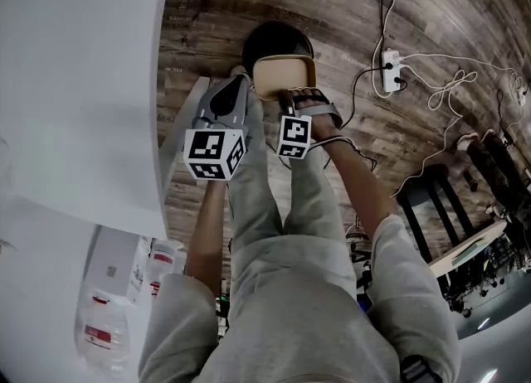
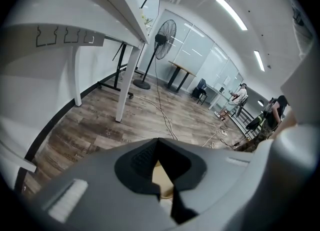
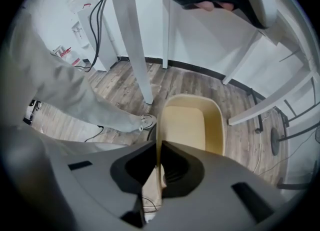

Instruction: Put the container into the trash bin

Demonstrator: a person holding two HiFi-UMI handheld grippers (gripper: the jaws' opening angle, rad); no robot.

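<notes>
A beige, empty container (image 1: 284, 76) hangs just above the black trash bin (image 1: 278, 37) on the wooden floor. My left gripper (image 1: 246, 81) is shut on the container's left rim. My right gripper (image 1: 290, 98) is shut on its near rim. In the left gripper view the left gripper (image 2: 159, 142) has a strip of the beige container (image 2: 162, 177) pinched between its jaws. In the right gripper view the right gripper (image 3: 160, 146) clamps the thin wall of the container (image 3: 190, 125), whose open inside faces the camera. The container hides most of the bin.
A white table (image 1: 83, 83) fills the left, its legs (image 3: 132, 40) close beside the container. The person's legs (image 1: 265, 207) and a shoe (image 3: 145, 121) stand next to the bin. A power strip (image 1: 390, 70) with loose cables lies to the right, near black stools (image 1: 431, 199).
</notes>
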